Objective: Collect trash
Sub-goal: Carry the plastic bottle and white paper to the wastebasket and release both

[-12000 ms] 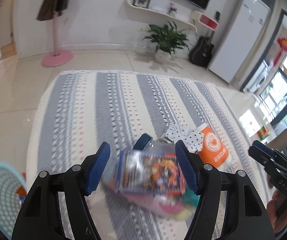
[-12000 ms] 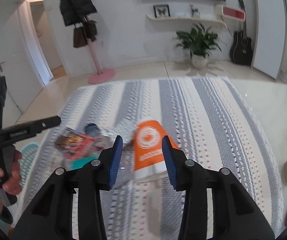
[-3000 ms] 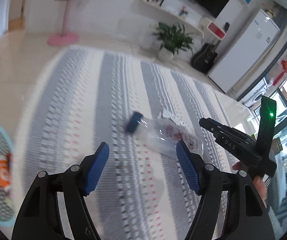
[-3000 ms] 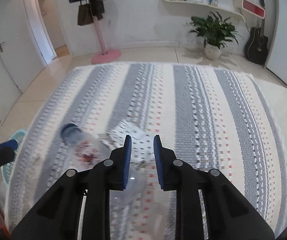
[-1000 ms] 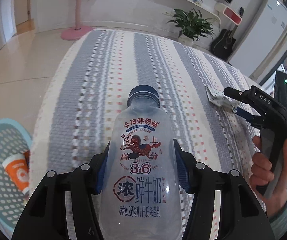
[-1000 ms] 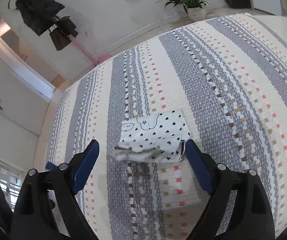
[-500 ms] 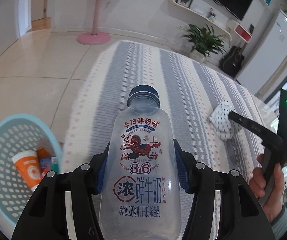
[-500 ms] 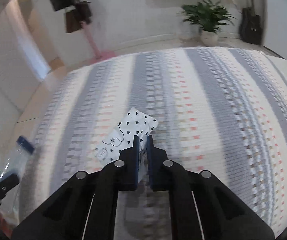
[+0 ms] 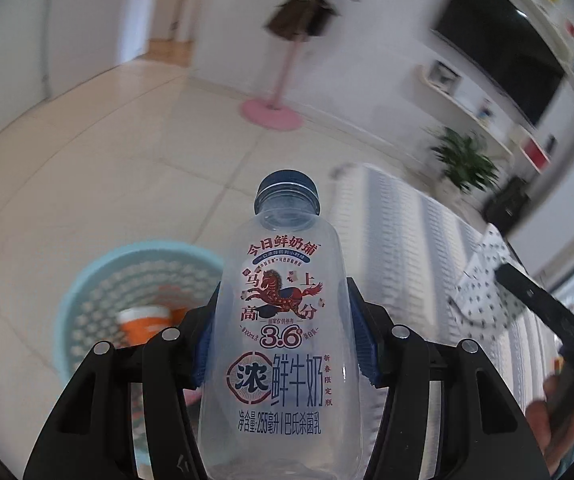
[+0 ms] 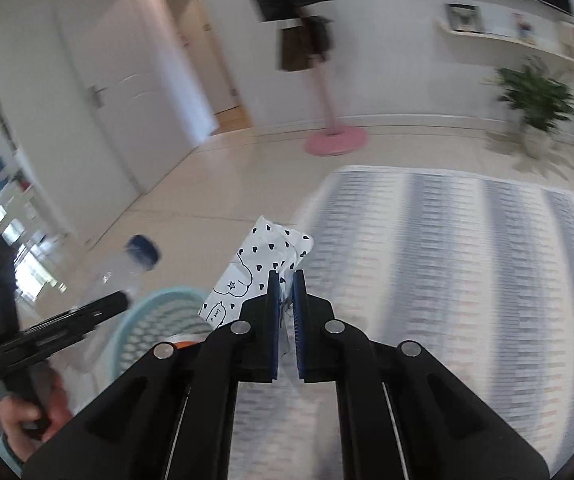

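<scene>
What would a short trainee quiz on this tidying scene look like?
1. True or false: the left gripper holds a clear plastic milk bottle with a dark blue cap.
2. What does the right gripper hold?
A. an orange paper cup
B. a white wrapper with black hearts
C. nothing
3. Fill in: the round basket on the tiled floor is light ____.

Key:
1. True; its jaws grip the bottle's sides.
2. B, the white heart-print wrapper, pinched between nearly closed jaws.
3. Blue; an orange paper cup already lies inside.
</scene>
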Available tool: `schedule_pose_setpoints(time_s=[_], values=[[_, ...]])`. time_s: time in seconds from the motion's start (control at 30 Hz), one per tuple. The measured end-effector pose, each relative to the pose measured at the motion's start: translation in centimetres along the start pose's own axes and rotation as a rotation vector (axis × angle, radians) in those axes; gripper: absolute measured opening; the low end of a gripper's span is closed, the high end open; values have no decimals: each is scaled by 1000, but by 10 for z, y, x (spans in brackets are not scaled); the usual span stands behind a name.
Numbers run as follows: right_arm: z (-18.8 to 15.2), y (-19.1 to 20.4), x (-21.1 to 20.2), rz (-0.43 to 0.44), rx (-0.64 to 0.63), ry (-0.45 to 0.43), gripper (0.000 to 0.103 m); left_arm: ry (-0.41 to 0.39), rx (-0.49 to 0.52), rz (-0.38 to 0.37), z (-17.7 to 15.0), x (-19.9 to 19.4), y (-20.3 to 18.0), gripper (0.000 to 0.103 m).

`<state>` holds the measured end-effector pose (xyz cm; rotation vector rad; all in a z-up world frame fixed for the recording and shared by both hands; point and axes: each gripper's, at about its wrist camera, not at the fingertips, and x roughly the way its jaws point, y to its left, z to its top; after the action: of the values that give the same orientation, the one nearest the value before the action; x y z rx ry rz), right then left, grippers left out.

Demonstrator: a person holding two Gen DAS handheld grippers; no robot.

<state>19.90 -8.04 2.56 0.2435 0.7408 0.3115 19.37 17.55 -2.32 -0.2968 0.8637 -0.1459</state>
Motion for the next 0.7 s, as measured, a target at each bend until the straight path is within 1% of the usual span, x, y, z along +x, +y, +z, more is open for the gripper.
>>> schedule_pose_setpoints(time_s=[0.13,0.23,0.3,0.37,0.4,0.43,0.47,0.5,0.53,0.57,0.63,0.7], values=[[-7,68,28,53,-73,53,5,63,-68,77,0,-3,51,54],[-23,112,57,56,-114,112,5,102,-120,86,-5,5,83,54],[-35,131,77,36,-134,152,5,136,-145,92,-12,17,101,54],[-45,140,93,28,-136,180,7,176,-154,87,-19,28,109,53],[-49,141,99,22,-141,193,11,205,-182,80,-25,34,113,54],[-56,143,108,9,-153,215,15,219,-194,74,-27,36,117,58],[-59,142,113,6,-154,228,18,224,-193,68,-28,36,118,59],[-61,138,116,1,-149,243,29,218,-185,71,-28,35,120,60],[-63,136,117,0,-142,250,44,202,-172,81,-26,31,119,64],[-63,132,116,3,-132,247,49,183,-165,86,-25,26,119,68],[-63,126,106,23,-119,233,49,144,-157,74,-20,13,112,68],[-58,121,92,37,-113,221,49,95,-123,71,-15,-6,97,68]])
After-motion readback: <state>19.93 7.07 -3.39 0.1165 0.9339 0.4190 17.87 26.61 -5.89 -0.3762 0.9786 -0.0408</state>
